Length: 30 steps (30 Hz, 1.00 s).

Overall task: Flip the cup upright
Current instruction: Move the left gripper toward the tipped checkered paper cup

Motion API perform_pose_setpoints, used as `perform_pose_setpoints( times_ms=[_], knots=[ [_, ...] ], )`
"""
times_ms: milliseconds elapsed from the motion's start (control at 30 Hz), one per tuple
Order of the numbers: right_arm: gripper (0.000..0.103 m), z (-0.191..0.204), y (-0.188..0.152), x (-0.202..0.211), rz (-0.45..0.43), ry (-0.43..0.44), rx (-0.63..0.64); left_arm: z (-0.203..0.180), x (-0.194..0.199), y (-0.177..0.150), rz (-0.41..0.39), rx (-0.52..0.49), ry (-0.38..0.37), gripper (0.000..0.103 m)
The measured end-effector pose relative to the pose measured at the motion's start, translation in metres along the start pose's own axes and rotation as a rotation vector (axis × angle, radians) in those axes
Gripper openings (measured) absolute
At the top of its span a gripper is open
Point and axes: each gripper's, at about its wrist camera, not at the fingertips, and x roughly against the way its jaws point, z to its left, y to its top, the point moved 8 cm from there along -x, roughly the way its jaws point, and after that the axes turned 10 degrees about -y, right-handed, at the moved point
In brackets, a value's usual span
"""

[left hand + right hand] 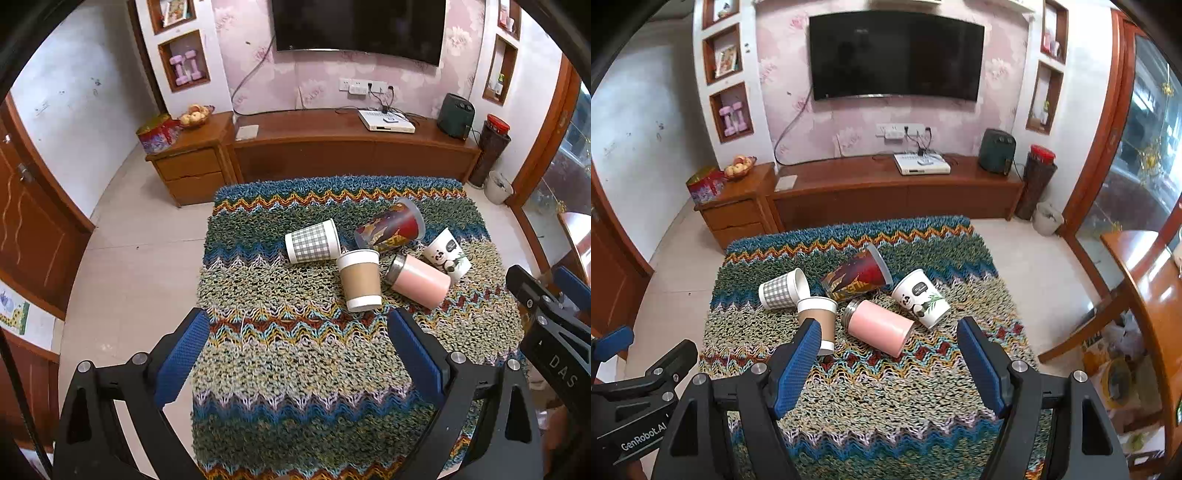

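Five cups, among them a pink tumbler (877, 326) and a brown-sleeved cup (360, 280), lie tipped on a woven cloth (295, 369); left gripper (299, 354) and right gripper (888, 365) hover, fingers wide and empty.

**Colours and patterns on the knitted cloth**

Zigzag bands of blue, green, beige, orange and dark red across the knitted cloth (295, 369). Just ahead of the blue ribbed fingers (184, 354) of the left gripper (299, 350): a brown-sleeved cup (360, 280) with white rim and base. Beyond it, a grey-and-white checked cup (313, 242). Farther ahead, a dark red tumbler (391, 229) with yellow and blue print. Ahead of the right gripper (886, 354), likewise blue-padded on black: a plain pink cup (879, 326) with a silver rim, and a white cup (919, 297) bearing a black-and-white panda and green leaves.
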Motion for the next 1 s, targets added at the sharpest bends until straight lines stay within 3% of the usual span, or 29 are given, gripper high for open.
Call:
perform_pose_setpoints(
  times_ms=[300,467,700,867,1000],
  knots=[
    [0.077,0.026,0.008,-0.045,0.056,-0.024,-0.055,0.022,-0.046,0.022,-0.003,-0.095,-0.07,0.098],
    [0.077,0.035,0.014,-0.067,0.069,-0.025,-0.095,0.028,-0.076,0.039,-0.021,-0.253,-0.076,0.098],
    [0.077,0.044,0.015,-0.099,0.076,-0.019,-0.139,0.029,-0.127,0.053,-0.111,-0.538,-0.107,0.098],
    [0.077,0.044,0.011,-0.119,0.078,-0.026,-0.155,0.029,-0.167,0.057,-0.084,-0.654,-0.158,0.098],
    [0.077,0.043,0.003,-0.134,0.094,-0.032,-0.178,0.023,-0.194,0.051,-0.015,-0.747,-0.208,0.098]
  ],
)
